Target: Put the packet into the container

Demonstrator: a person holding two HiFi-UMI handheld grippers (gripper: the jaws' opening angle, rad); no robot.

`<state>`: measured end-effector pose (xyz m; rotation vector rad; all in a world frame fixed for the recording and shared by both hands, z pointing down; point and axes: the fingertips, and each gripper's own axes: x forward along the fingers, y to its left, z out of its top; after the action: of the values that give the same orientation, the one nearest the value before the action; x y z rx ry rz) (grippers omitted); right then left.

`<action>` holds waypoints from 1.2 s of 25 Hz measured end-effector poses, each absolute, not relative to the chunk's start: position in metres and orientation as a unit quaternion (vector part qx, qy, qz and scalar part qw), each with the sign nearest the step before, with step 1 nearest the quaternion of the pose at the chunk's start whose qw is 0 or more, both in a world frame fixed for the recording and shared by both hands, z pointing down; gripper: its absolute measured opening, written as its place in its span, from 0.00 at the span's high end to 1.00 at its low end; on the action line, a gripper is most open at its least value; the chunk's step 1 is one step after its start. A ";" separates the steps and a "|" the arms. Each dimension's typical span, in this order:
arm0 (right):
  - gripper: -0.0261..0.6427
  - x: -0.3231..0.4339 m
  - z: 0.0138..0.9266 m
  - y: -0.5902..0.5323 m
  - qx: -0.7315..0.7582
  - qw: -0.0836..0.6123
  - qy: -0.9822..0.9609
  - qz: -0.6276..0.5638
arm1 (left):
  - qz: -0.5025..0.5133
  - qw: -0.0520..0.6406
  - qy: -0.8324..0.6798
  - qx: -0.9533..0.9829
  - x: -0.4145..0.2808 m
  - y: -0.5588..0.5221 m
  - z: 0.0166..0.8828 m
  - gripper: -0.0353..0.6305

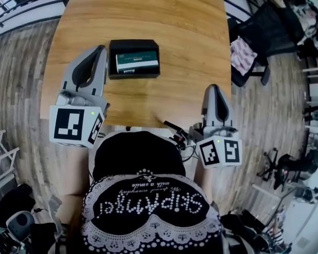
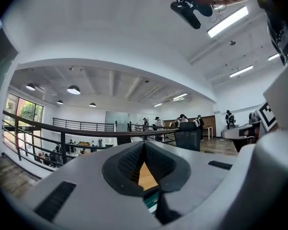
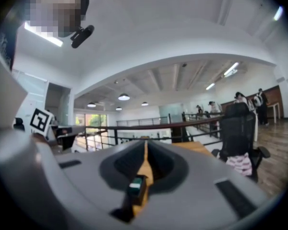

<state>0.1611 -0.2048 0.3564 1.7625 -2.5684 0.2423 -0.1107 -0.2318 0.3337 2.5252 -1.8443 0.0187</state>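
Observation:
A black container point(image 1: 134, 44) sits on the wooden table point(image 1: 175, 30), and a green and white packet point(image 1: 137, 61) lies flat inside it. My left gripper point(image 1: 100, 49) is raised just left of the container, with its jaws shut on nothing. In the left gripper view its fingertips point(image 2: 144, 145) meet, and a strip of the packet point(image 2: 152, 201) shows below them. My right gripper point(image 1: 213, 87) hovers over the table's near right edge, apart from the container, also shut and empty. Through the slit of the right gripper point(image 3: 145, 145) the packet point(image 3: 136, 185) shows small and blurred.
A black office chair with a pink and white cloth point(image 1: 244, 54) stands right of the table. Black cables point(image 1: 177, 131) lie at the table's near edge by the person's dark top. A metal railing point(image 1: 21, 7) runs along the far left.

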 end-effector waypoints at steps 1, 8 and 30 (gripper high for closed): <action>0.90 0.158 0.354 -0.203 0.560 0.009 -0.825 0.076 | 0.002 0.009 -0.593 0.805 -0.112 -0.226 0.333 0.90; 0.90 0.144 0.351 -0.188 0.543 0.017 -0.836 0.077 | -0.011 0.035 -0.603 0.797 -0.118 -0.193 0.336 0.90; 0.90 0.126 0.380 -0.129 0.549 0.071 -0.827 0.097 | 0.016 0.065 -0.609 0.790 -0.141 -0.121 0.377 0.90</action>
<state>0.1261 -0.1286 0.3803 1.6502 -2.4885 0.2906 -0.1406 -0.1209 0.3773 2.3840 -1.8391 0.0496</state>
